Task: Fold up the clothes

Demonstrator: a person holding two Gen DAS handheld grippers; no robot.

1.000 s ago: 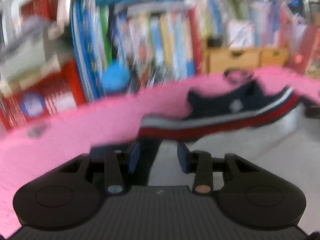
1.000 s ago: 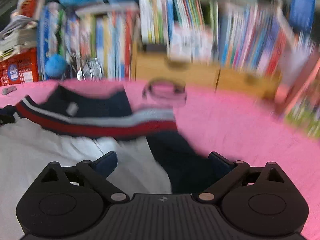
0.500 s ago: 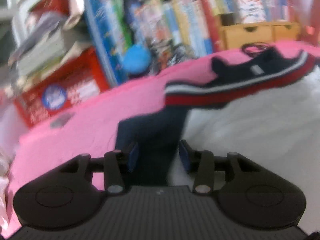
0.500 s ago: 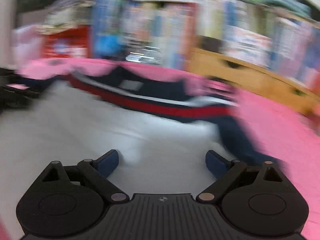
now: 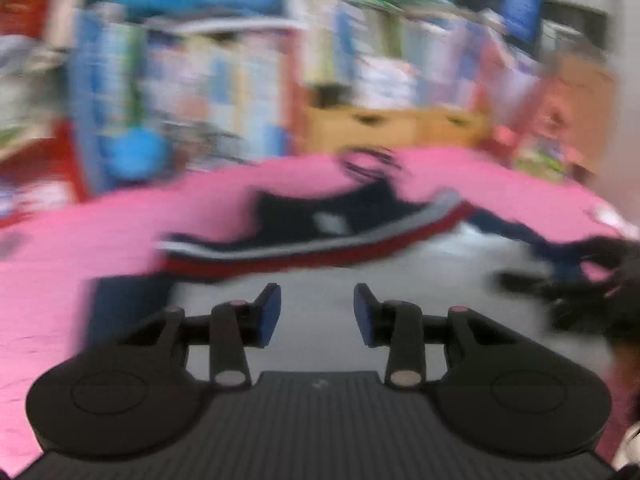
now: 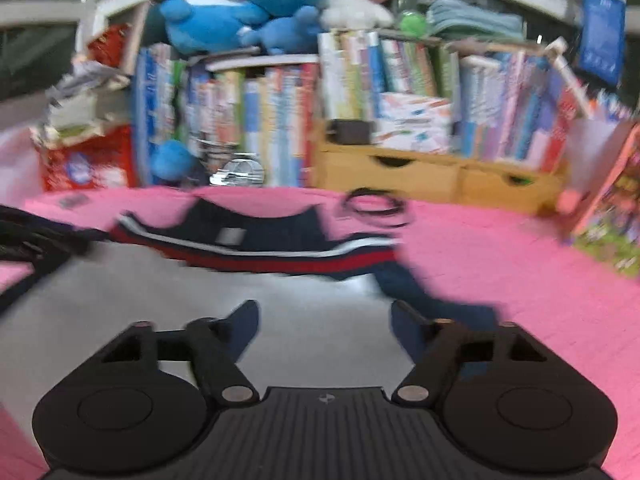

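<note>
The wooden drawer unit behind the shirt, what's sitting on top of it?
A row of upright books stands on the wooden drawer unit, with a small dark box at its left end. Whatever is behind the books is hidden.

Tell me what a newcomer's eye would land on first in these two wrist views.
The grey shirt with its navy, white and red striped yoke lies spread on the bright pink mat, filling the foreground. Behind it stands a crammed bookshelf, topped with blue plush toys.

One shirt [image 6: 248,300] lay there, one black ring [image 6: 374,210] beside its collar, two wooden drawers [image 6: 440,174] behind.
</note>
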